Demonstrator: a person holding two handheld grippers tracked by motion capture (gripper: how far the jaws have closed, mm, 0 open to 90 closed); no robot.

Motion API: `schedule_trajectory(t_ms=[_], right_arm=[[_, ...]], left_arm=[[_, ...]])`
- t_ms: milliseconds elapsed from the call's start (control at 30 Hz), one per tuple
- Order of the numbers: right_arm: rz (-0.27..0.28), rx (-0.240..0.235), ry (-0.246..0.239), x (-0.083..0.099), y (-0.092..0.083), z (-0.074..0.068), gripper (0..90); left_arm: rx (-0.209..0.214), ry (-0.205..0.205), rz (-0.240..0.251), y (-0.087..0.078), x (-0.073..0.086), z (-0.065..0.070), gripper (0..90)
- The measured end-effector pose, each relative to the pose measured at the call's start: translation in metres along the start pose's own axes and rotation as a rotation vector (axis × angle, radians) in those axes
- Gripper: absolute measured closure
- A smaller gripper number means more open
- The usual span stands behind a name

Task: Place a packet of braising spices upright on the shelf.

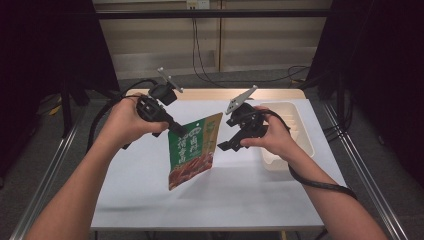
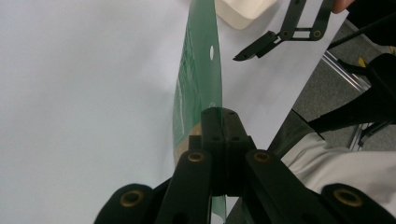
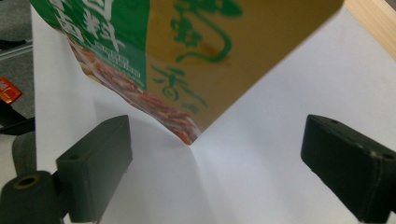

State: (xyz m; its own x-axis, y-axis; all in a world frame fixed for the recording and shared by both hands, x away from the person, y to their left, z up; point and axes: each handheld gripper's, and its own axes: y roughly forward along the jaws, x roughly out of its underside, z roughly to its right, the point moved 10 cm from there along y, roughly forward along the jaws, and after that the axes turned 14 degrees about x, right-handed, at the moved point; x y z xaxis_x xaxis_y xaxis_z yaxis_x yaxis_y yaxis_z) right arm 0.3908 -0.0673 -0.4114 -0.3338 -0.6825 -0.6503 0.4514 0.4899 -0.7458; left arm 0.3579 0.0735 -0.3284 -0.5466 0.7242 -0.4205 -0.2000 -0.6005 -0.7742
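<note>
A flat, glossy snack pouch (image 1: 192,150), green and tan with a picture of reddish food, hung above the white table (image 1: 150,200), pinched at its upper edge by the closed jaws of the left claw (image 1: 176,128), with the rest of it dangling below those jaws. The right claw (image 1: 227,145) was held just to the pouch's right with its black, blocky jaws spread wide and gripping nothing, a corner of the pouch lying ahead of the gap between them. A cream plastic tray (image 1: 300,130) sat on the table behind the right hand (image 1: 272,137), and both forearms reached in with the claws angled toward each other.
</note>
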Motion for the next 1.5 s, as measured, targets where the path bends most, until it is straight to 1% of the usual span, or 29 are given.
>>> schedule_trajectory(t_ms=[100,167,300,400,500,533,567,633,667,700,733,833,867,933,967,1000,1033,1067,1100,1167,1200,1233,1267,1300,1333,1367,1400,1467,1500], right_arm=[[-0.006,0.0,-0.018,-0.005,-0.002,0.0,9.1],[-0.004,-0.004,-0.026,-0.009,-0.005,0.0,9.2],[-0.006,-0.02,-0.055,-0.015,-0.007,-0.001,9.2],[-0.003,-0.031,-0.056,-0.018,-0.008,-0.001,9.2],[-0.004,-0.037,-0.067,-0.025,-0.009,-0.004,9.2],[-0.003,-0.04,-0.074,-0.026,-0.009,-0.004,9.2],[-0.001,-0.044,-0.087,-0.028,-0.009,-0.005,9.3],[-0.003,-0.051,-0.105,-0.032,-0.009,-0.006,9.7],[0.0,-0.054,-0.108,-0.033,-0.009,-0.007,10.7],[0.008,-0.063,-0.118,-0.036,-0.009,-0.008,12.5],[0.008,-0.061,-0.119,-0.037,-0.009,-0.009,12.6],[0.018,-0.069,-0.138,-0.041,-0.009,-0.012,16.5],[0.019,-0.086,-0.153,-0.043,-0.011,-0.016,22.2],[0.022,-0.092,-0.172,-0.044,-0.011,-0.019,27.3],[0.022,-0.092,-0.172,-0.044,-0.011,-0.019,27.3],[0.021,-0.096,-0.182,-0.044,-0.011,-0.02,30.0],[0.014,-0.114,-0.186,-0.044,-0.012,-0.024,37.4],[0.007,-0.121,-0.188,-0.044,-0.013,-0.025,40.4],[-0.003,-0.125,-0.204,-0.043,-0.013,-0.026,42.7],[-0.032,-0.13,-0.213,-0.042,-0.013,-0.029,48.0],[-0.032,-0.13,-0.213,-0.042,-0.013,-0.029,48.0],[-0.045,-0.134,-0.235,-0.041,-0.013,-0.031,54.1],[-0.057,-0.145,-0.238,-0.04,-0.013,-0.032,57.4],[-0.057,-0.145,-0.238,-0.04,-0.013,-0.032,57.4],[-0.073,-0.159,-0.243,-0.039,-0.014,-0.036,57.8],[-0.091,-0.156,-0.263,-0.038,-0.014,-0.037,63.0],[-0.091,-0.156,-0.263,-0.038,-0.014,-0.037,63.0],[-0.1,-0.162,-0.258,-0.039,-0.015,-0.038,69.0],[-0.114,-0.165,-0.247,-0.039,-0.016,-0.039,74.3]], left_arm=[[0.007,0.018,-0.018,-0.001,0.0,0.001,90.0],[0.01,0.011,-0.008,0.0,-0.002,0.003,90.0],[0.025,0.023,-0.011,0.002,-0.004,0.006,90.0],[0.032,0.025,-0.006,0.003,-0.006,0.006,90.0],[0.031,0.037,-0.02,0.002,-0.007,0.006,90.0],[0.033,0.042,-0.03,0.002,-0.007,0.007,90.0],[0.033,0.037,-0.014,0.003,-0.009,0.008,90.0],[0.034,0.05,-0.032,0.002,-0.011,0.009,90.0],[0.031,0.045,-0.02,0.002,-0.013,0.01,90.0],[0.037,0.048,-0.033,0.002,-0.013,0.011,90.0],[0.031,0.055,-0.032,0.003,-0.015,0.011,90.0],[0.039,0.053,-0.033,0.003,-0.016,0.012,90.0],[0.035,0.054,-0.027,0.003,-0.017,0.012,90.0],[0.042,0.057,-0.016,0.004,-0.019,0.011,90.0],[0.042,0.057,-0.016,0.004,-0.019,0.011,90.0],[0.038,0.057,-0.024,0.004,-0.019,0.011,90.0],[0.039,0.067,-0.014,0.004,-0.02,0.011,90.0],[0.04,0.049,-0.011,0.003,-0.02,0.011,90.0],[0.04,0.048,-0.012,0.003,-0.02,0.011,90.0],[0.035,0.047,-0.003,0.002,-0.021,0.011,90.0],[0.034,0.051,-0.004,0.002,-0.021,0.01,90.0],[0.035,0.051,0.0,0.002,-0.021,0.01,90.0],[0.031,0.055,0.012,0.002,-0.022,0.01,90.0],[0.031,0.055,0.012,0.002,-0.022,0.01,90.0],[0.031,0.056,0.01,0.002,-0.022,0.01,90.0],[0.031,0.058,0.012,0.002,-0.022,0.01,90.0],[0.031,0.058,0.012,0.002,-0.022,0.01,90.0],[0.039,0.063,0.008,0.002,-0.022,0.011,90.0],[0.04,0.073,-0.005,0.001,-0.021,0.01,90.0]])
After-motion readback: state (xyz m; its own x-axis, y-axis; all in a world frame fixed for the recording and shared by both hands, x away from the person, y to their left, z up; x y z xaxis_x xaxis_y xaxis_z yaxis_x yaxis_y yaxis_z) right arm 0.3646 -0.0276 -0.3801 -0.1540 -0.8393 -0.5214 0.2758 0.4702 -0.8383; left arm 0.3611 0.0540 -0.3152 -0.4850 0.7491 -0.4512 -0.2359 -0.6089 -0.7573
